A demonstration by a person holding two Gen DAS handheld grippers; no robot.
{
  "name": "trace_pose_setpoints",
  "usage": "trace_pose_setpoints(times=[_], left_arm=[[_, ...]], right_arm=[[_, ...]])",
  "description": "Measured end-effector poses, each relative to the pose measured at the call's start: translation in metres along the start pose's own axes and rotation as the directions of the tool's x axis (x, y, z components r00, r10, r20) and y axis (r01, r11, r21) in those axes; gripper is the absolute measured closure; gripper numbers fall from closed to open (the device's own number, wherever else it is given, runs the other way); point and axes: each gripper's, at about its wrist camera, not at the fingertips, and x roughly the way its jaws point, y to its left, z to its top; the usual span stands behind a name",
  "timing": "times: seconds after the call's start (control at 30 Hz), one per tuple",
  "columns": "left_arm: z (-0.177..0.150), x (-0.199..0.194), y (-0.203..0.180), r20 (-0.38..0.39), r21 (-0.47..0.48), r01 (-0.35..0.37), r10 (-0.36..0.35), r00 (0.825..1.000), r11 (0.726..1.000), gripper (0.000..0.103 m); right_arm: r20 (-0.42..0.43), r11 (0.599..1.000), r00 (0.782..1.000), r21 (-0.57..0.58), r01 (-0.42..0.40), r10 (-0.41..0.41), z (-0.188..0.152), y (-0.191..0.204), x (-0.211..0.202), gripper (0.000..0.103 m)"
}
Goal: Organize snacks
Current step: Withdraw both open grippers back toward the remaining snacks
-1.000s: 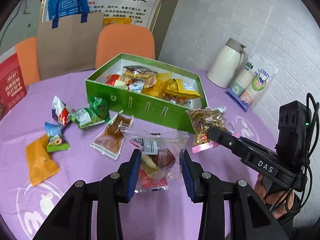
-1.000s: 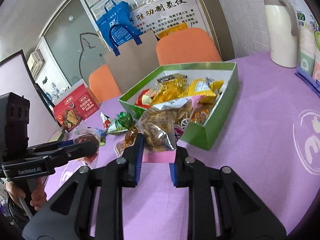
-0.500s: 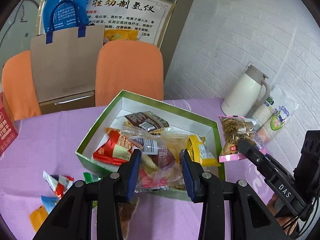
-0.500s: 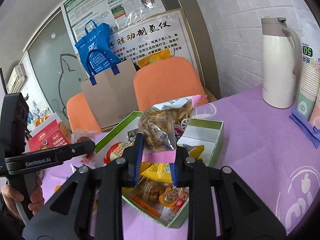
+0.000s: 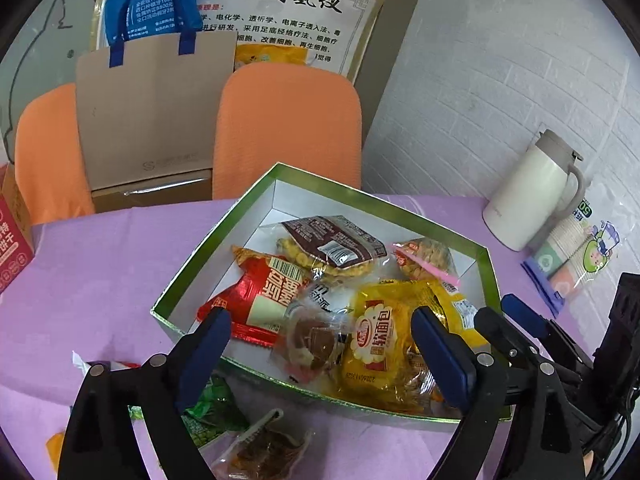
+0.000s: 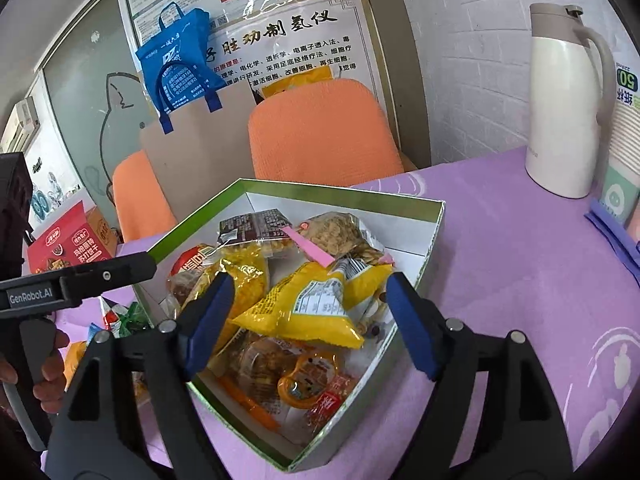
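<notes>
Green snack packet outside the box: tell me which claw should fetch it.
Left, probably. The left claw is open and empty, and the green snack packet lies just under it on the table, outside the green box.

A: Item one, the wall poster (image 5: 280,20) at twelve o'clock?
B: Large brush heading, partly covered, reading "胜功制氢仪"; beneath it small lines with "电化学", "透析学", "电离子透入法".
A: The blue tote bag (image 6: 176,60)?
B: White print too small to read with any certainty.
A: Inside the green box (image 5: 192,276)?
B: Yellow packet (image 5: 380,344) labelled "软面包", with a printed code along its lower edge, too fine to be sure of.
A: Tools?
B: "GenRobot.AI" on the left gripper's (image 6: 76,280) black arm, at nine o'clock in the right wrist view.
A: Three o'clock?
B: Paper cup sleeve (image 6: 628,92) bearing "50".
A: The red carton (image 6: 68,244)?
B: Chinese lettering, illegible.
</notes>
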Motion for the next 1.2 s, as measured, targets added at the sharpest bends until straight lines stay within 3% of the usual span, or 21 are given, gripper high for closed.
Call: trace_pose_setpoints(times=[0.23,0.37,0.5,0.9,1.03,1.2], left_arm=[[-0.012,-0.035,0.001,0.023,-0.017,0.005,-0.005,1.000,1.000,0.010],[-0.023,-0.067,-0.002,0.047,-0.023,-0.001,0.002,0.999,1.000,0.010],[-0.052,-0.099,0.001,0.030,-0.015,-0.093,0.093,0.995,0.996,0.010],[-0.166,-0.156,0.063,0.014,-0.219,-0.145,0.152,0.988,0.965,0.010],[-0.185,-0.157,0.075,-0.011,-0.229,-0.175,0.177,0.984,0.958,0.010],[-0.193,-0.159,0.095,-0.009,-0.264,-0.160,0.163,0.987,0.951,0.010]], right_arm=[[0.025,0.999,0.999,0.037,-0.029,0.028,-0.008,0.012,-0.044,0.017],[0.010,1.000,1.000,0.001,-0.019,0.019,-0.018,0.026,-0.066,0.009],[-0.018,0.999,0.999,-0.020,-0.040,0.040,-0.029,0.042,-0.075,0.007],[-0.185,0.986,0.976,-0.093,-0.137,0.118,-0.090,0.087,-0.065,0.007],[-0.225,0.979,0.965,-0.117,-0.166,0.137,-0.102,0.104,-0.056,0.007],[-0.251,0.970,0.957,-0.152,-0.189,0.147,-0.107,0.122,-0.046,0.007]])
